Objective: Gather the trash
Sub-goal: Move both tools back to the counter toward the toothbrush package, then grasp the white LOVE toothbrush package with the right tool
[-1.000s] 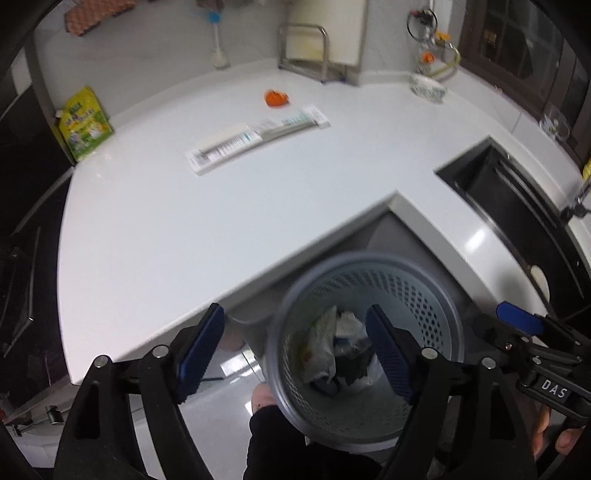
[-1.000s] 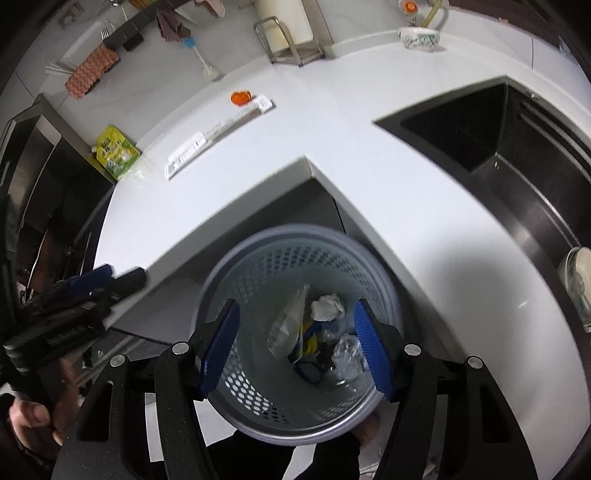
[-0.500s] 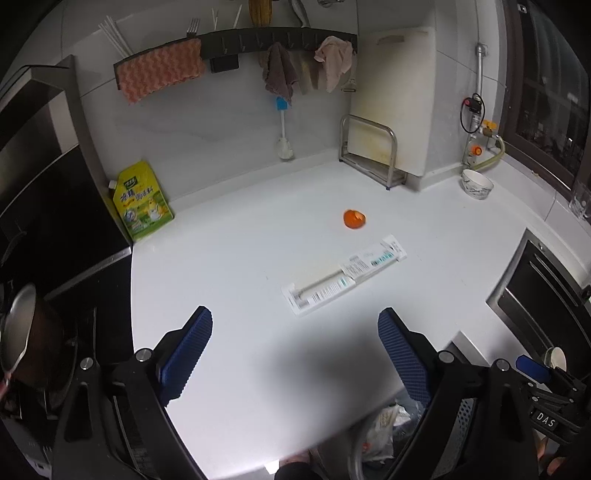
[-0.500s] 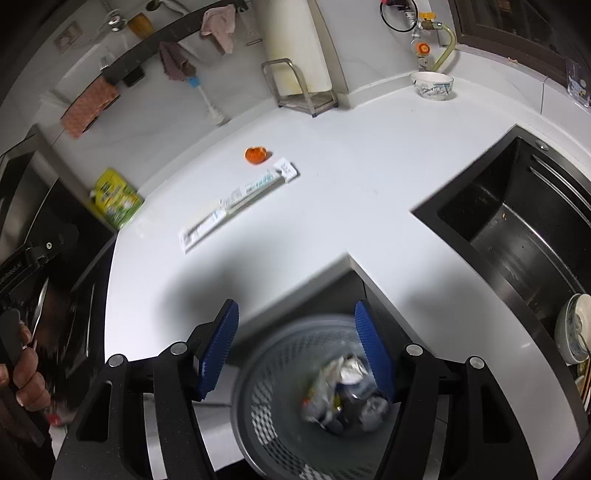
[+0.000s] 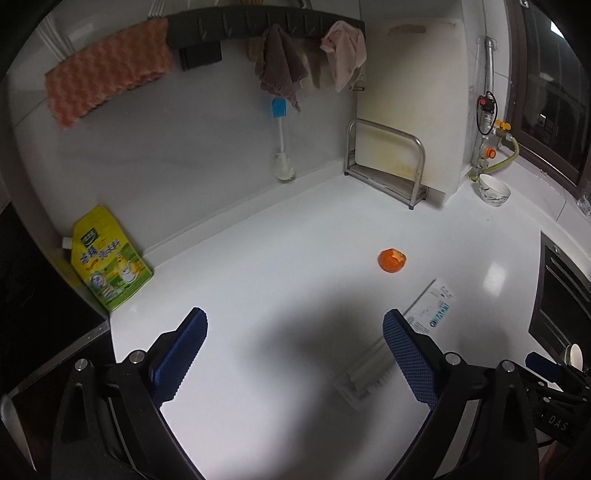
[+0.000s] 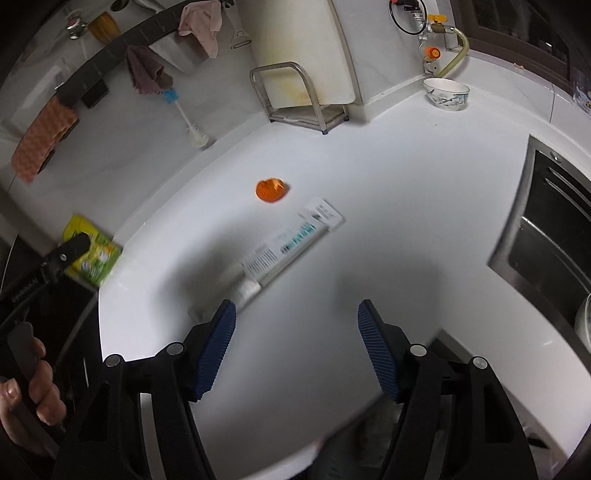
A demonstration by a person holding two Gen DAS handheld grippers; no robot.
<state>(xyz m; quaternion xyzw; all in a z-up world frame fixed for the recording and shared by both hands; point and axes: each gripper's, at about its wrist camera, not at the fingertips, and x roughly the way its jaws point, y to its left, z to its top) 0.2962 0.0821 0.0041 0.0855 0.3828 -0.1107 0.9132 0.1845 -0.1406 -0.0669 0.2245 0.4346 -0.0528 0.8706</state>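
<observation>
Two pieces of trash lie on the white counter [image 5: 280, 280]: one orange peel [image 5: 392, 260] and one long flattened toothpaste box [image 6: 291, 243]. The peel sits toward the back of the counter, in front of the metal rack [image 5: 388, 166] that stands at the back corner with one pale cutting board [image 5: 410, 103] upright in it. The box lies just beside the peel on the side nearer me, slanting toward the counter's front edge, close to the peel but not touching it.

I hold two grippers over the counter. My left gripper [image 5: 294, 354] stands wide open with nothing between its blue pads; its jaws have just been opening further. The near end of the box runs behind its right finger in the left wrist view. My right gripper [image 6: 296, 343] is also open and empty, its jaws having just widened a little; the box's near end lies just beyond its left finger in the right wrist view.

One yellow-green refill pouch [image 5: 109, 258] leans at the back left corner of the counter. One bottle brush [image 5: 281, 147] stands against the back wall. One patterned bowl [image 5: 494, 190] rests at the back right corner. Three cloths hang from the dark rail [image 5: 236, 22]: one orange [image 5: 107, 85], one brown [image 5: 279, 70], one pink [image 5: 345, 51]. One dark sink [image 6: 550, 229] is set in along the right edge.
</observation>
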